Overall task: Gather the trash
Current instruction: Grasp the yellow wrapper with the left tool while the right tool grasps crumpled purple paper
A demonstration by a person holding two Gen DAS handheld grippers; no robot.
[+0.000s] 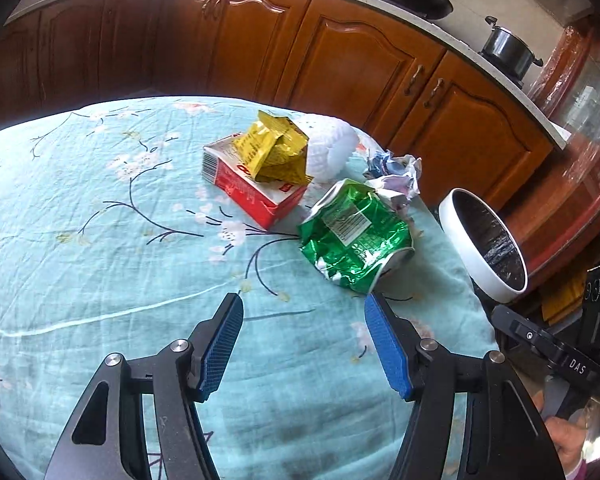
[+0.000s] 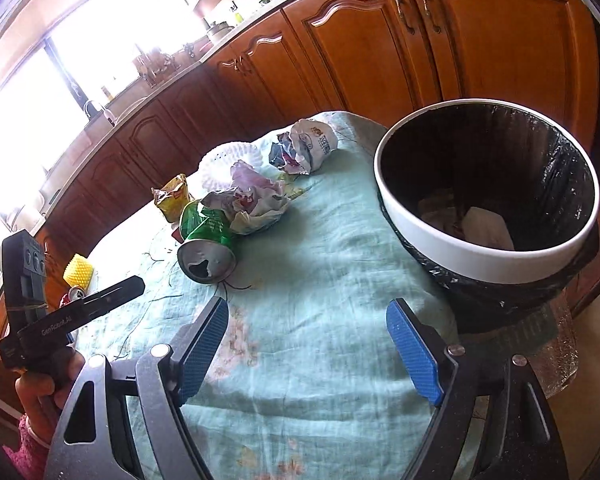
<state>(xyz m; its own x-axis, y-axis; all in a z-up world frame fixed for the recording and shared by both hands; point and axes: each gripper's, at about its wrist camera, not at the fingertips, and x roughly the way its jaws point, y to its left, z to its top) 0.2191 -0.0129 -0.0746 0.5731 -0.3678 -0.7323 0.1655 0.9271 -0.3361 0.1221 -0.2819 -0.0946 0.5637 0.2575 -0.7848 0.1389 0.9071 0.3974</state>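
Trash heaped on the desk — both tongs empty.
Left tongs (image 1: 304, 308) stand open just before the crushed green can (image 1: 356, 236); right tongs (image 2: 307, 316) gape over bare cloth — the bin (image 2: 488, 256) waits beside the edge, convenient for dropping.

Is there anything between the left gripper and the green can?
Nothing visible. The left gripper is open, and only bare tablecloth lies between it and the green can. The red box sits off to the side.
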